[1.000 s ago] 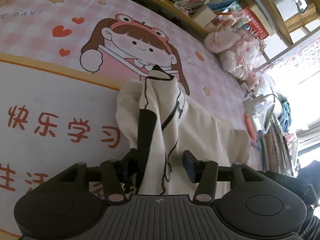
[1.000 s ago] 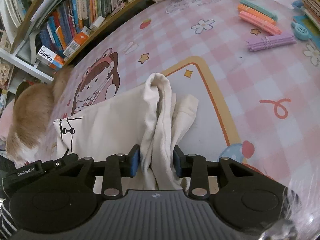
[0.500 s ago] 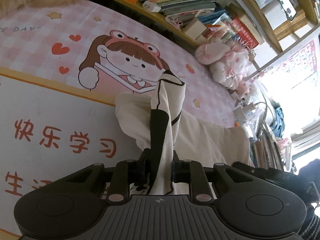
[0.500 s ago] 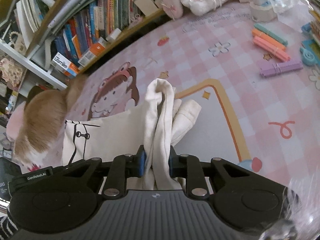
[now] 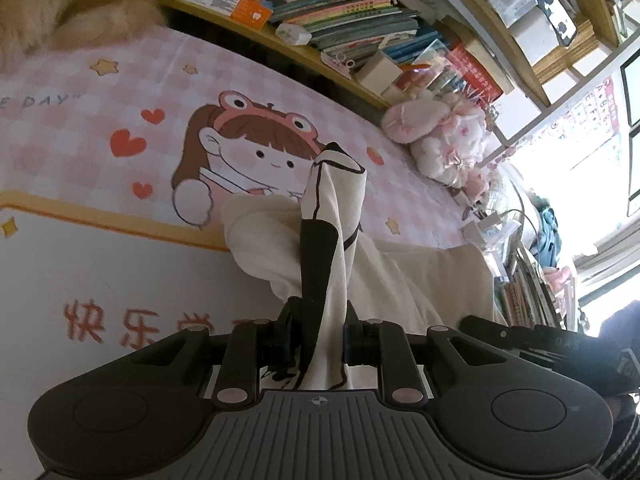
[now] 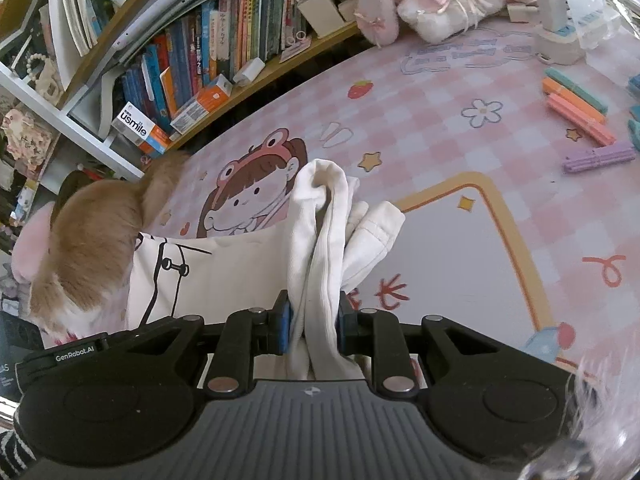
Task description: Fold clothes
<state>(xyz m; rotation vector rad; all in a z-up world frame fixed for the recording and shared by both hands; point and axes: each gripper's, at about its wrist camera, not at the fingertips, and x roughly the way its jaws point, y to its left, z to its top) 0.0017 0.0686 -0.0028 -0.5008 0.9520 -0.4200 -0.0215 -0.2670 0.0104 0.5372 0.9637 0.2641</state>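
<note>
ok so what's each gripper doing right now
left gripper: shut on the cream cotton garment with black trim.
right gripper: shut on a bunched cream fold of the same garment.

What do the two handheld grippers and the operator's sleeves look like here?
The left gripper and the right gripper share one design: a matte black plastic body with a grey ribbed centre panel bearing a small crosshair mark, round side discs, silver pivot pins and blue-padded fingers. The white "GenRobot.AI" lettering shows in the right wrist view. The black-and-white striped sleeve sits low in that view.
</note>
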